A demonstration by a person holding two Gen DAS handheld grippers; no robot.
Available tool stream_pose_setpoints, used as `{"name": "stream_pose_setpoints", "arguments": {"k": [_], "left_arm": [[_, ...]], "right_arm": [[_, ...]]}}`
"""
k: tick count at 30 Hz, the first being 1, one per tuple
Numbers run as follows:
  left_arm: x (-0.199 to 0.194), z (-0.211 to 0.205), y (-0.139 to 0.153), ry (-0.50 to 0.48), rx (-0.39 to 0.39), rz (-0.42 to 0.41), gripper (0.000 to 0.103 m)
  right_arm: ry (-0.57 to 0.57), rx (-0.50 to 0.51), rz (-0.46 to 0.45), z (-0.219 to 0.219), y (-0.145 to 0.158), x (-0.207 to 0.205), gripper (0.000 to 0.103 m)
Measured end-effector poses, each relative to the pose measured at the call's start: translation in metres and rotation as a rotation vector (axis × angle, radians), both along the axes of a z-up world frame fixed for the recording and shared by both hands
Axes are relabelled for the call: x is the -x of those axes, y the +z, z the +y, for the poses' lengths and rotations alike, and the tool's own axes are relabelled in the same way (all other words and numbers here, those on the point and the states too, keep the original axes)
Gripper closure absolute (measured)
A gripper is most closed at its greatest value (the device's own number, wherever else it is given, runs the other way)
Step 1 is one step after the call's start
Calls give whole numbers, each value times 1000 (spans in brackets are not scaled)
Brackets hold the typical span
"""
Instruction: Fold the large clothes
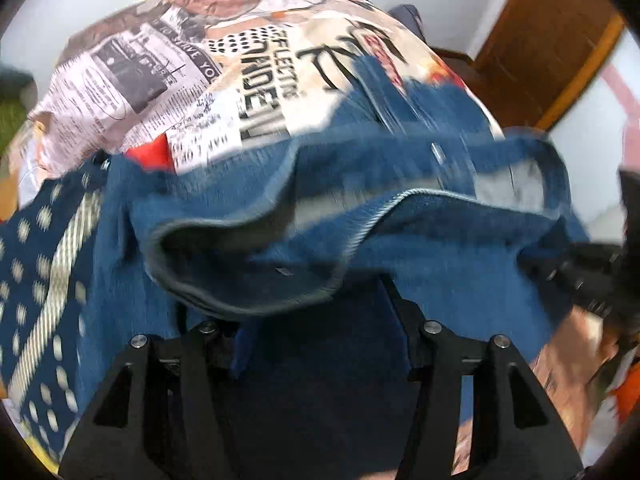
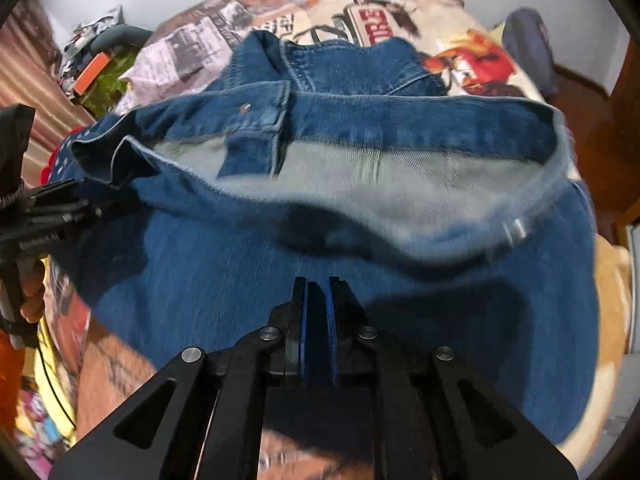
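Observation:
A blue denim garment point(image 2: 248, 280) lies spread on a bed with a newspaper-print cover point(image 1: 132, 92). Its pale inside point(image 2: 400, 184) shows where the upper edge, which carries metal buttons, is folded over. In the left wrist view a denim fold point(image 1: 280, 248) drapes over my left gripper point(image 1: 296, 312); its fingers stand wide apart, their tips hidden under the cloth. The right wrist view shows that gripper point(image 2: 92, 208) at the garment's left edge. My right gripper point(image 2: 316, 280) hovers over the near part of the denim, jaws shut with nothing visibly between them.
A navy cloth with white dots point(image 1: 44, 264) lies left of the denim. Clutter with an orange item point(image 2: 92, 68) sits beyond the bed's left side. A dark bag point(image 2: 528, 44) rests at the far right, and a wooden door point(image 1: 548, 36) stands behind.

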State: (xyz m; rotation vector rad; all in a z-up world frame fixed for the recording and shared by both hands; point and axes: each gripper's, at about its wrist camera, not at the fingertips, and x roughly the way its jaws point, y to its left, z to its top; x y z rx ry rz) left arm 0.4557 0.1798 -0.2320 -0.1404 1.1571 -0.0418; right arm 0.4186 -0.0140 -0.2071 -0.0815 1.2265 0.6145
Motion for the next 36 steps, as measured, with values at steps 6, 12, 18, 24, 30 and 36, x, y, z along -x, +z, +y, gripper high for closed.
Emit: {"name": "stream_pose_setpoints", "arguments": {"k": [6, 12, 18, 24, 30, 36], "left_arm": [[-58, 46, 16, 179, -72, -3, 50], [-38, 44, 62, 254, -214, -213, 39], [-10, 9, 59, 119, -161, -191, 39], [19, -35, 38, 5, -110, -151, 37], [43, -44, 11, -12, -116, -98, 37], [81, -16, 14, 21, -27, -145, 36]], "right_arm": [[-194, 86, -181, 7, 33, -73, 95], [-238, -34, -289, 2, 71, -59, 95], [-89, -5, -299, 21, 67, -11, 95], [53, 12, -267, 39, 46, 25, 87], [68, 137, -283, 33, 20, 39, 49], [-32, 193, -233, -23, 3, 40, 47]]}}
